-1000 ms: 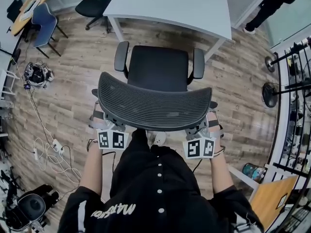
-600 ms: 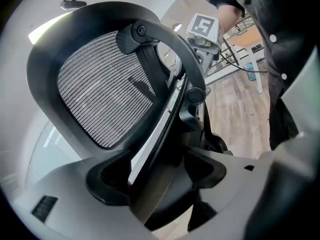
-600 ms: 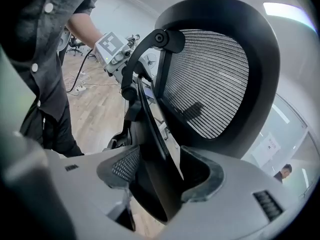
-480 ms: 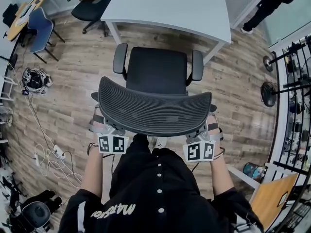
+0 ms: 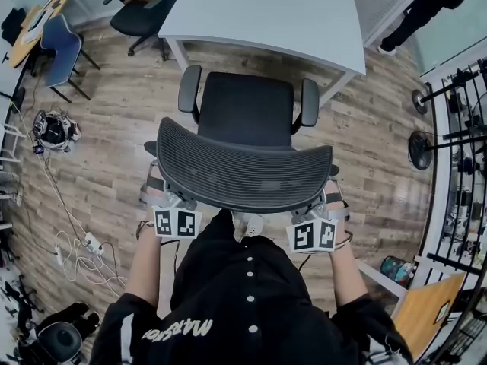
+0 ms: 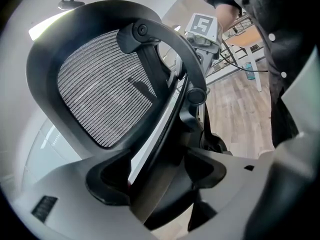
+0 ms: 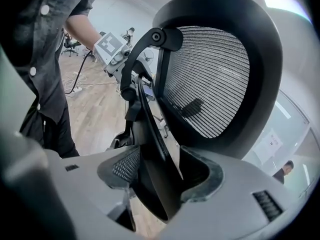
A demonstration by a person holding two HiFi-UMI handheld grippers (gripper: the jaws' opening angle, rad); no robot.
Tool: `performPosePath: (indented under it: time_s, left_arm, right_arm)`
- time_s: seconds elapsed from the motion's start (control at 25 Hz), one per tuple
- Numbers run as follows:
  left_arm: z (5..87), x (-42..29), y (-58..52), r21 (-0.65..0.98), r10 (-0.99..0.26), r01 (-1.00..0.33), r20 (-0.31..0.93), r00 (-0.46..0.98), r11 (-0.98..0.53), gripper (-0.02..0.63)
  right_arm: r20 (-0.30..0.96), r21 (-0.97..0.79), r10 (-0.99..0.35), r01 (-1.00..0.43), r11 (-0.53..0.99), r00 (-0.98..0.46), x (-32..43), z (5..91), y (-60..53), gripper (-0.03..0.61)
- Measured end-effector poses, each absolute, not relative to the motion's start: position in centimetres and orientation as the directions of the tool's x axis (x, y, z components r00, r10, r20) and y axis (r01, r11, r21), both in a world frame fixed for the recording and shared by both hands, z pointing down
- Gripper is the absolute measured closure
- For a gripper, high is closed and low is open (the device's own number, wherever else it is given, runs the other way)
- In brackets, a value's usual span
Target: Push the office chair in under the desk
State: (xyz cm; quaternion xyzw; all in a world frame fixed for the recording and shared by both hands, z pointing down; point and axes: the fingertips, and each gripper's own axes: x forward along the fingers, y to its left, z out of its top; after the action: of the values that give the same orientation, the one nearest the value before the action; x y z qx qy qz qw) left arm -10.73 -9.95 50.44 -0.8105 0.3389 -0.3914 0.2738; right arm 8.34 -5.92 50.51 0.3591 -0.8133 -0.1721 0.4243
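Note:
The black office chair has a mesh backrest point(image 5: 243, 166) facing me, and its seat point(image 5: 245, 109) points at the white desk point(image 5: 266, 10), the seat's front close to the desk's near edge. My left gripper point(image 5: 161, 194) is shut on the backrest's left rim, its fingertips hidden under the mesh. My right gripper point(image 5: 329, 200) is shut on the right rim. In the left gripper view the backrest frame point(image 6: 165, 134) runs between the jaws of the left gripper point(image 6: 160, 176). The right gripper view shows the frame point(image 7: 150, 149) pinched in the right gripper point(image 7: 160, 176).
A desk leg point(image 5: 176, 50) stands left of the seat and another point(image 5: 338, 82) right of it. A blue chair point(image 5: 57, 33) and a black chair point(image 5: 141, 10) stand at the far left. Cables point(image 5: 76, 242) lie on the floor. A fan point(image 5: 422, 147) and racks line the right.
The chair, both grippers and I have moved forward toward the desk; the desk's near edge is closer to the seat, and the floor items have slid down the view. Both grips are unchanged.

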Motion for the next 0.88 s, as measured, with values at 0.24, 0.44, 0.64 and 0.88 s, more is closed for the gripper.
performPosePath:
  time_s: [0.24,0.44,0.64,0.88]
  left_arm:
    - [50.5,-11.3,-11.9,-0.709,-0.752,-0.320,0.448,0.484,-0.628,0.267]
    - [50.5,-11.1,-13.5,-0.709,-0.745,-0.311,0.448,0.495,-0.633,0.267]
    - [50.5,-10.8,-14.9,-0.707,-0.737,-0.302,0.453,0.502,-0.639,0.267]
    - [50.7,-10.2,-16.5,-0.708,-0.737,-0.301,0.452,0.503,-0.639,0.267]
  right_arm:
    - [0.556,0.596,-0.747,-0.452,0.664,-0.364,7.7,50.6,-7.4,0.319]
    - [0.566,0.593,-0.749,-0.462,0.660,-0.344,7.8,50.6,-8.7,0.319]
    - [0.560,0.603,-0.760,-0.467,0.647,-0.331,8.1,50.7,-9.8,0.319]
    - [0.550,0.614,-0.769,-0.466,0.637,-0.326,8.6,50.8,-11.5,0.316]
